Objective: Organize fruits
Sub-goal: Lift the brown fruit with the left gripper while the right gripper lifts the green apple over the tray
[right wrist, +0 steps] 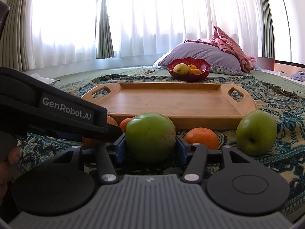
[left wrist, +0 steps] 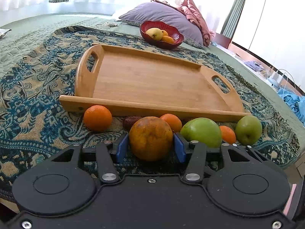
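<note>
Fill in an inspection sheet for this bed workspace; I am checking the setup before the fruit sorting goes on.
Surface: patterned blanket over a green bedspread.
Job's things: wooden tray, nothing in it; in front of it a large orange, small oranges, two green apples and a dark brown fruit; red bowl holding yellow fruit.
Clutter: blue cloth beside the bed.
Grippers: left gripper closed on the large orange; right gripper flanks the nearer apple, contact unclear.
Cables: white cord on the bedspread; wires off the bed.
Surroundings: pillows, curtains.
</note>
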The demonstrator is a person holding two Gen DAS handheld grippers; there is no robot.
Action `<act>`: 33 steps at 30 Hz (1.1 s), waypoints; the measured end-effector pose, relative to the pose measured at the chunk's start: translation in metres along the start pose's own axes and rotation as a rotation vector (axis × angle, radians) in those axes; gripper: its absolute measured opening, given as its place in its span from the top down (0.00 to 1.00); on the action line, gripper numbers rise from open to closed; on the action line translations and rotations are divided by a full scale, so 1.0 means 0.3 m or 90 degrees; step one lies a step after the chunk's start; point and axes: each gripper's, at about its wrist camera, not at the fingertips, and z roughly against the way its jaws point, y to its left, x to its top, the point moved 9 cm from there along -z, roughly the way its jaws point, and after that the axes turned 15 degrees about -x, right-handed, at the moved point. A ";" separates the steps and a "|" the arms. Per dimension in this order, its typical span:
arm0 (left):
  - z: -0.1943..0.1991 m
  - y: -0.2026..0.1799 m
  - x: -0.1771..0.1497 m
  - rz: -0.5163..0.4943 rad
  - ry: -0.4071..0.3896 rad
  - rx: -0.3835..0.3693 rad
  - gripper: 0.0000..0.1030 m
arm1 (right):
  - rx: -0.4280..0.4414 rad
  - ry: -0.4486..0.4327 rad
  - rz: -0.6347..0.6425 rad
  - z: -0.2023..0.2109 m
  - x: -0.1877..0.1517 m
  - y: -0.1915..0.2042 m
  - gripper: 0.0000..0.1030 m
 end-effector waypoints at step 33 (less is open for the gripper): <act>0.034 -0.031 -0.007 -0.036 -0.016 0.027 0.54 | -0.006 -0.020 0.019 0.029 0.010 0.020 0.46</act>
